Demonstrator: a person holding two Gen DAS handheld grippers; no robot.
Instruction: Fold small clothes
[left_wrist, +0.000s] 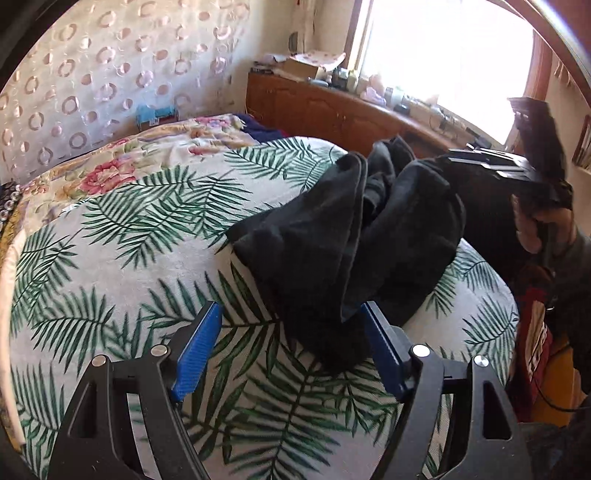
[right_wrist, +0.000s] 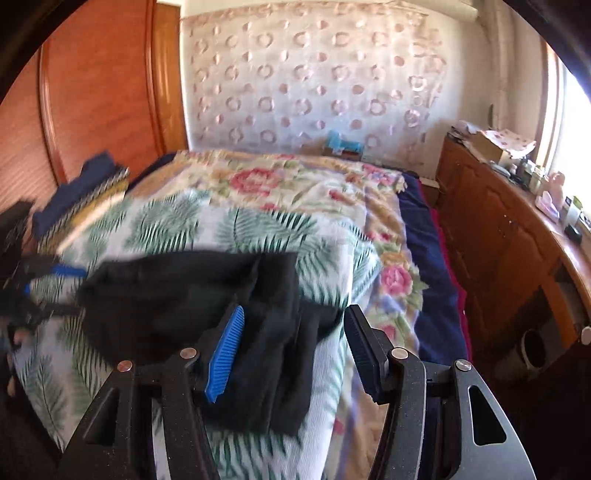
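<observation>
On the palm-print cover (left_wrist: 110, 229) at the near end of the bed, the black garment (left_wrist: 354, 236) is lying in a rumpled heap, and that's what I'm working with. From my left gripper (left_wrist: 291, 354) it sits straight ahead and a bit to the right, with one pointed corner hanging down almost onto my right-hand blue pad. The jaws are spread wide and nothing is pinched; the cloth is only beside the pad, as far as I can tell. The heap seems to run roughly away from me, up toward the right gripper (left_wrist: 517, 177), which I can see at the far right of the left view with a hand wrapped round its handle.

From the right gripper's (right_wrist: 295, 343) own camera the same garment (right_wrist: 192, 295) lies across the frame, left to right, and a folded flap drops down between the parted fingers. Jaws apart there too, gripping nothing. So I'd say the right one is closer to an actual edge.

Hard bits: black on black, so I can't pick out hems, sleeves or what kind of garment it even is. The right view is smeared with blur, and the window (left_wrist: 443, 55) glare washes out the far side.
</observation>
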